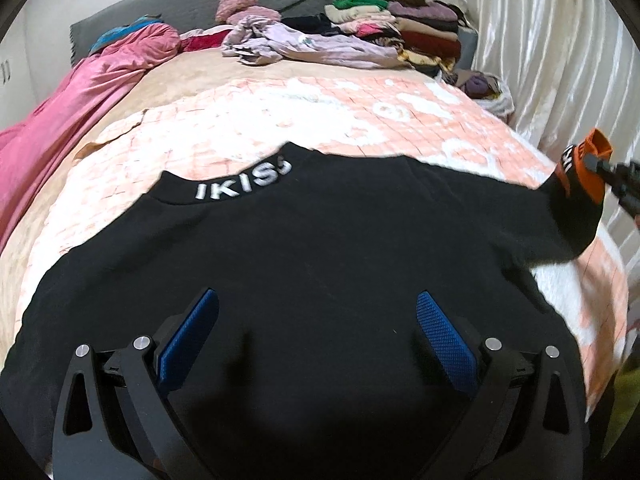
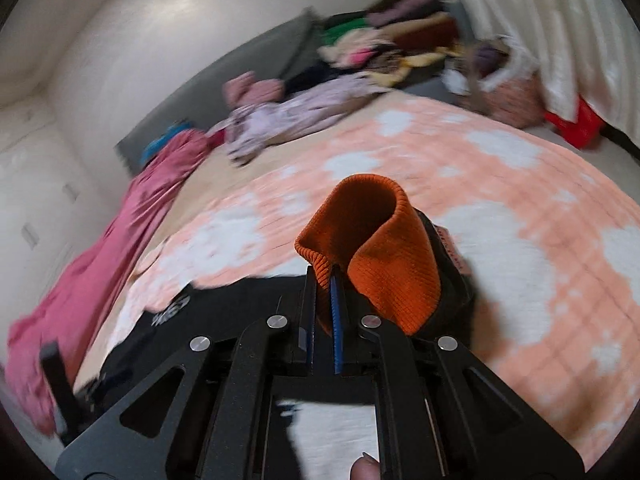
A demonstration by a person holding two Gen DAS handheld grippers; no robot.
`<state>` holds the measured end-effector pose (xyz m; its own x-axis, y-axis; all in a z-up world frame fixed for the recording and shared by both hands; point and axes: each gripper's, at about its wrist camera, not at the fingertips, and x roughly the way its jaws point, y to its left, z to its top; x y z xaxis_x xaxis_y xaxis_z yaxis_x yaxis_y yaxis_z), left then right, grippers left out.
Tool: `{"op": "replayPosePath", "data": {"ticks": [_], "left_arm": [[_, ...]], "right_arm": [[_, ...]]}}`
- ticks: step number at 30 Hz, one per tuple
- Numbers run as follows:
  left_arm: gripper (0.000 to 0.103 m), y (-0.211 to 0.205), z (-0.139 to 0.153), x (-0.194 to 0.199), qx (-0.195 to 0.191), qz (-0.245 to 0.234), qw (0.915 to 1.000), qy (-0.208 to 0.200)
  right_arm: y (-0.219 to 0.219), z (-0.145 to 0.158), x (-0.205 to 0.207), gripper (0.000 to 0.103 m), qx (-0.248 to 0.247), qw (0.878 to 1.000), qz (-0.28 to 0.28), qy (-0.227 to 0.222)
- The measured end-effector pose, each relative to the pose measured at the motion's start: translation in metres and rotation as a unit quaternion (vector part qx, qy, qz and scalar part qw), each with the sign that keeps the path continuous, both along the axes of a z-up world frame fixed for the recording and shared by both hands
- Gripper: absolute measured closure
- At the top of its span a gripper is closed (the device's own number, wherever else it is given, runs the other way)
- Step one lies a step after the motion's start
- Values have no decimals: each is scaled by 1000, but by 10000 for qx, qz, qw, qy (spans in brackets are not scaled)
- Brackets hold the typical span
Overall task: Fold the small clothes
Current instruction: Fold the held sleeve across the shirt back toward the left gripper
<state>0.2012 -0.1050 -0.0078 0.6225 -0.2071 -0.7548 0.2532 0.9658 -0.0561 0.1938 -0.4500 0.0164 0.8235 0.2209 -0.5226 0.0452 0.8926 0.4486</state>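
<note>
So the right gripper is clamped tight on the orange cuff of the black sweatshirt, pinching just one edge of the ribbing while the rest of the cuff curls up and flops over the top of the fingers. From the left wrist view that sleeve end is lifted off the bed at the far right, with the sleeve stretched back toward the body of the shirt.

The left gripper has its blue pads spread wide apart, hovering over the lower body of the sweatshirt with nothing between them. Whether they touch the fabric is hard to say.

The sweatshirt lies spread out on the peach-and-white blanket, collar with white lettering pointing away from the camera.

Handling-wise it looks like soft, thickish knit: light, floppy, no stiffness, so it'll sag wherever it isn't held. The ribbed cuff seems a decent spot to grab since it's thicker and grippy, and hems or shoulder seams would probably work too. Pinching one layer only could drag the body along, so the free gripper pinning the torso would likely help.

Farther back there's a pile of clothes and a pink cover.
</note>
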Motion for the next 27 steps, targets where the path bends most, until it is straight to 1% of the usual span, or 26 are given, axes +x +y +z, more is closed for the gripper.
{"op": "replayPosePath", "data": {"ticks": [1, 3, 7, 12, 14, 15, 16, 19, 21, 23, 24, 25, 26, 27], "left_arm": [[4, 5, 3, 2, -36, 59, 10000, -17], [4, 15, 8, 6, -104, 200, 9997, -55], [4, 37, 16, 13, -335, 432, 9985, -64], [4, 55, 20, 20, -526, 619, 9967, -68], [4, 58, 20, 21, -565, 655, 9962, -42], [4, 60, 19, 22, -619, 662, 9959, -15], [4, 61, 18, 23, -658, 660, 9956, 6], [4, 62, 15, 24, -796, 614, 9949, 66], [4, 60, 12, 23, -867, 544, 9947, 87], [4, 56, 10, 22, -925, 471, 9945, 106], [4, 52, 9, 21, -960, 387, 9945, 139], [5, 48, 7, 20, -964, 337, 9946, 166], [5, 43, 5, 20, -979, 290, 9945, 214], [5, 41, 4, 20, -1008, 253, 9942, 262]], "right_arm": [[16, 2, 2, 101, -99, 9997, 221, -30], [39, 2, 3, 101, -233, 9985, 489, -65], [88, -2, 5, 101, -564, 9924, 1092, -96], [139, -9, 3, 101, -830, 9834, 1607, -133], [157, -12, 2, 97, -912, 9791, 1805, -190], [164, -13, 1, 92, -925, 9771, 1902, -227], [170, -14, -1, 85, -925, 9740, 2049, -264], [179, -10, -10, 84, -971, 9685, 2260, -391], [176, -4, -17, 84, -1027, 9677, 2250, -486], [167, -1, -16, 84, -1240, 9693, 2093, -356], [163, -2, -16, 84, -1356, 9681, 2089, -280], [161, -3, -13, 83, -1480, 9650, 2154, -212], [160, -5, -14, 83, -1770, 9583, 2238, -135], [161, -9, -15, 79, -2063, 9487, 2397, -36]]}}
